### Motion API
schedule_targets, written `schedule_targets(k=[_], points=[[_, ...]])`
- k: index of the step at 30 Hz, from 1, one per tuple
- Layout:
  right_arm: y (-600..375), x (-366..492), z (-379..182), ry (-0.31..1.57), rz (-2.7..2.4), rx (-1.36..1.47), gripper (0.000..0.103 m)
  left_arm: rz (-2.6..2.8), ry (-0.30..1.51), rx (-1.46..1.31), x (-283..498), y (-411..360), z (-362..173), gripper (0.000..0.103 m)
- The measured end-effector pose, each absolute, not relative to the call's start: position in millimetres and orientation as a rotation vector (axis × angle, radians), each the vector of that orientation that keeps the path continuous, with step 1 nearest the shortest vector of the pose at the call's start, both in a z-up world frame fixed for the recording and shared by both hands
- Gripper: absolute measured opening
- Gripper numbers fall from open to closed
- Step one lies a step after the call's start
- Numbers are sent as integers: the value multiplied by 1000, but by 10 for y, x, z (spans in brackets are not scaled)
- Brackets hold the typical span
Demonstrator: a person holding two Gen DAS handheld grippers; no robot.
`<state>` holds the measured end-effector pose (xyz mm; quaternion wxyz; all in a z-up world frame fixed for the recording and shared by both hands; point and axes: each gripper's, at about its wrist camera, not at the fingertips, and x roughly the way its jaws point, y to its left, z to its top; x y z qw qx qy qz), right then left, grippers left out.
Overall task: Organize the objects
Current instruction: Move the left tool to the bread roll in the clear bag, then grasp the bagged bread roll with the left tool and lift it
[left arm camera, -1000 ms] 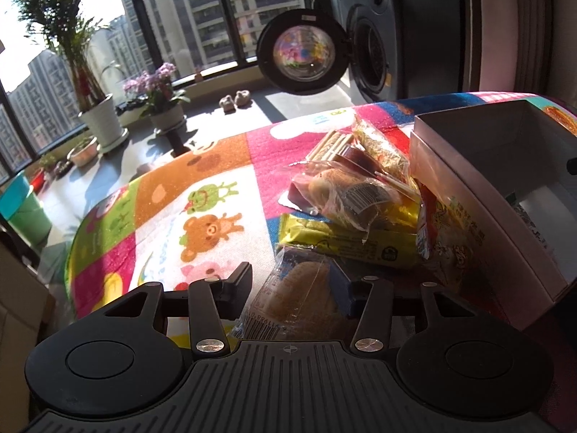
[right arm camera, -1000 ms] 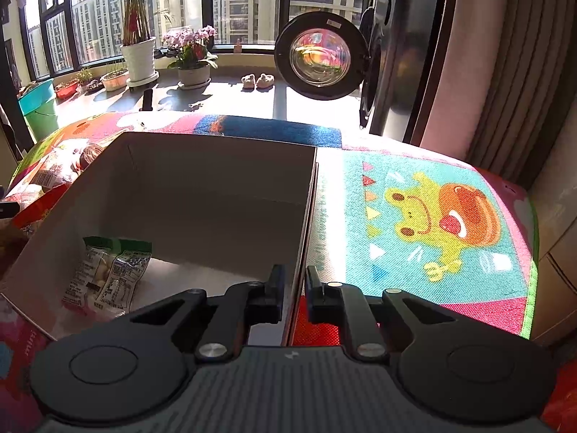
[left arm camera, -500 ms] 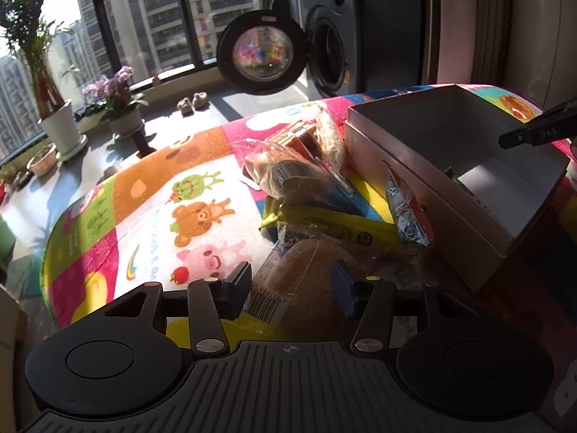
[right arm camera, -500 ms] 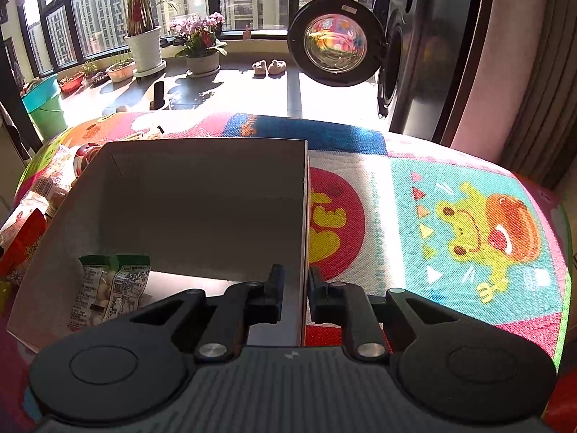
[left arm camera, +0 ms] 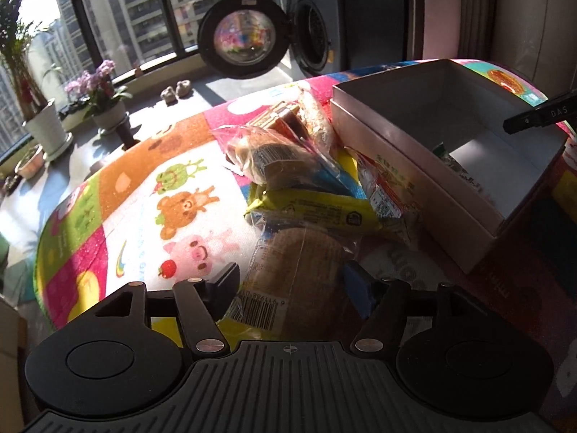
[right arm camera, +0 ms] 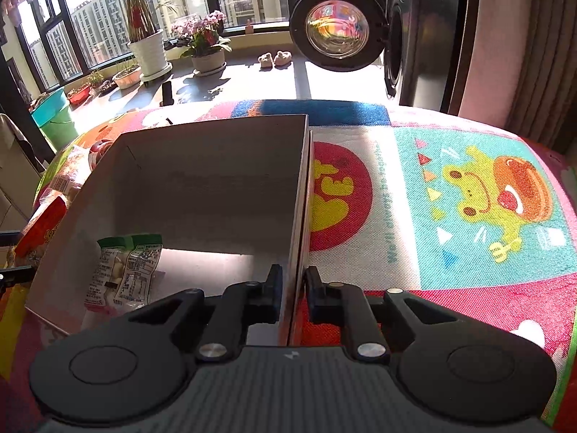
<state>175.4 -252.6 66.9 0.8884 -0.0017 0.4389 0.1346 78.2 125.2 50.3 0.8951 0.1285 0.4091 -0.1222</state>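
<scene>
Left wrist view: left gripper (left arm camera: 294,281) has its fingers (left arm camera: 225,281) spread, jaws have just been opening. A clear-wrapped brown bread packet with barcode (left arm camera: 292,270) lies between them; pads look apart from the wrapper, no squeeze visible. It sits at the near end of a snack heap on the colourful cartoon-animal play mat (left arm camera: 144,195) covering the table. I count about five more packets in the heap: one yellow-green flat wrapper (left arm camera: 317,211), one clear bag with a round brown bun (left arm camera: 274,158), one red-and-white printed pouch (left arm camera: 386,187) leaning on the box wall, one striped brown packet (left arm camera: 277,117), one long clear packet (left arm camera: 317,119) beside it. Mat left of the heap is bare out to its curved edge. One open grey cardboard box (left arm camera: 404,166) stands just right of the heap, touching it. A black fingertip from the other gripper pokes in over its far right rim.

Right wrist view: right gripper (right arm camera: 292,292) is closed on the box's right side wall (right arm camera: 299,198), one finger inside, one outside. The box holds one green-topped clear snack pouch (right arm camera: 122,270) at its near-left corner; the rest of the floor is free. Mat to the right of the box is open to the table edge. Behind: one washing machine with round door (right arm camera: 337,32) swung open, two big potted plants (right arm camera: 149,50) on the sill.
</scene>
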Motion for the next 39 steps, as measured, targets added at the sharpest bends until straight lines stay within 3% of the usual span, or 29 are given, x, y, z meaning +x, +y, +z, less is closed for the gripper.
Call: schedule_targets(k=[8, 11, 16, 22, 39], points=[[-2477, 1731, 740, 824, 222, -95, 10, -249, 874, 363, 774, 1112, 319, 77], [-2447, 1719, 746, 821, 227, -103, 6, -225, 848, 258, 776, 1215, 356, 76], [-2465, 1653, 750, 820, 227, -103, 6, -200, 842, 209, 779, 1246, 420, 63], [-2490, 1600, 741, 814, 229, -94, 6, -158, 866, 232, 599, 1104, 489, 60], [-2518, 1538, 676, 793, 240, -66, 6, -154, 741, 173, 421, 654, 1246, 59]])
